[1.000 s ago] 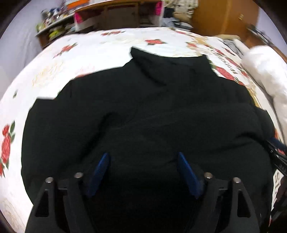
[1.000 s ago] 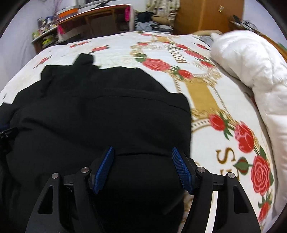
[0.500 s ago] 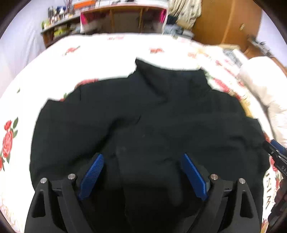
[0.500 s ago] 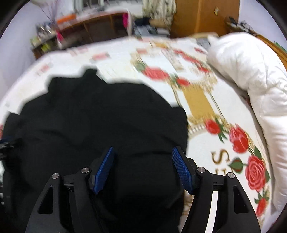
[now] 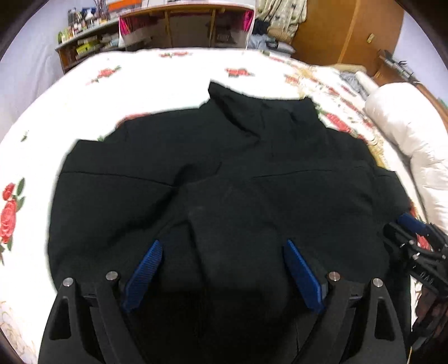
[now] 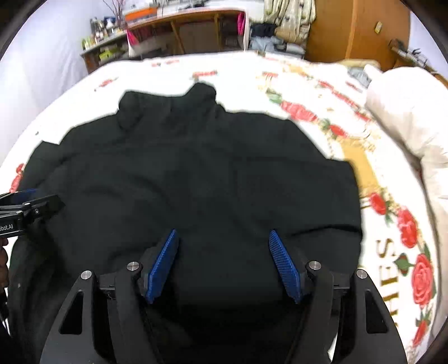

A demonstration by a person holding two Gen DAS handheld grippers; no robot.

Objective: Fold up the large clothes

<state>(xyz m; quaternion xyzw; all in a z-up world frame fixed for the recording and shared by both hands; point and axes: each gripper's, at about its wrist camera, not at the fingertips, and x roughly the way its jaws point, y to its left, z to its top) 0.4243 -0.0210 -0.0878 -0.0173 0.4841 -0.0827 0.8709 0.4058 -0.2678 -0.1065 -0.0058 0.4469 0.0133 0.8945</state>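
Observation:
A large black garment lies spread on the bed, its collar or hood pointing to the far side; it also shows in the right wrist view. My left gripper is open, blue pads wide apart over the garment's near edge on its left half. My right gripper is open over the near edge on its right half. Cloth bulges between each pair of pads, but the jaws stand apart. Each gripper shows at the edge of the other's view: the right gripper, the left gripper.
The bed has a white cover with red roses. A rolled white duvet lies along the bed's right side. Beyond the bed stand a cluttered desk and shelves and a wooden wardrobe.
Both grippers have pulled back and risen, so more of the garment and bed shows. The near hem has bunched slightly. Both grippers stay open.

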